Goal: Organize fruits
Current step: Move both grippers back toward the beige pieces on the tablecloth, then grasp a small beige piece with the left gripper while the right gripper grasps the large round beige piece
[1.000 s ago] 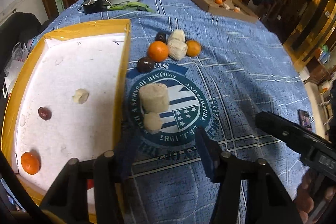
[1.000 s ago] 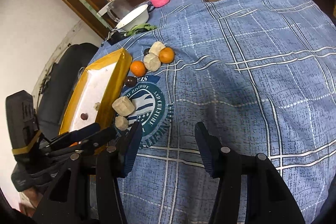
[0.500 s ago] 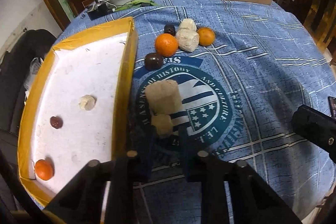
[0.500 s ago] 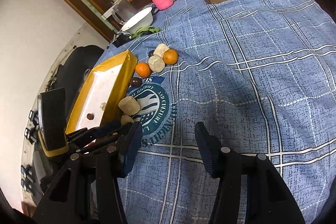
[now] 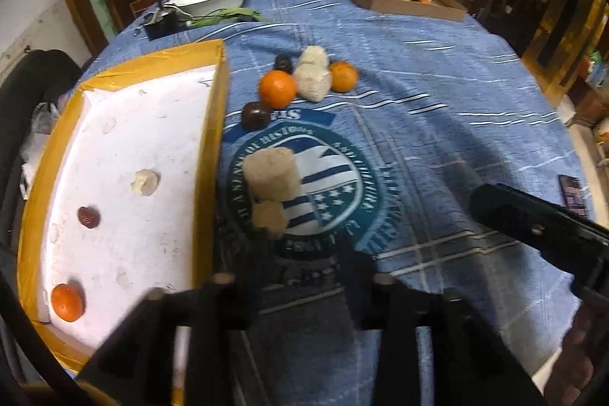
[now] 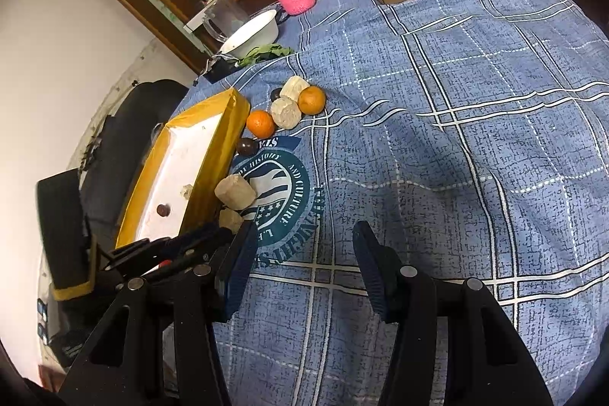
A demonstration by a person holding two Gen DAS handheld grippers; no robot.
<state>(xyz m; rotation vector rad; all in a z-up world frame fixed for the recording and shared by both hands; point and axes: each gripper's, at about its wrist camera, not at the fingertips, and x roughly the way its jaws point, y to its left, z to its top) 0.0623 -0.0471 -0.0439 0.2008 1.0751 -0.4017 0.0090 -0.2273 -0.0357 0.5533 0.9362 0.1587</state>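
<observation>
The left gripper (image 5: pixel 300 253), jaws just reopening and empty, is lining up on the small beige chunk (image 5: pixel 269 214), apparently to box it; the right gripper (image 6: pixel 300 257) is idling released.

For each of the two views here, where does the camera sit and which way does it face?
Left wrist: rides the left tool, angled down at the yellow tray and small beige piece; the right tool shows at right.
Right wrist: rides the right tool, angled down across the blue cloth; the left tool shows at left.
Shared: tray, beige piece, oranges.
</observation>
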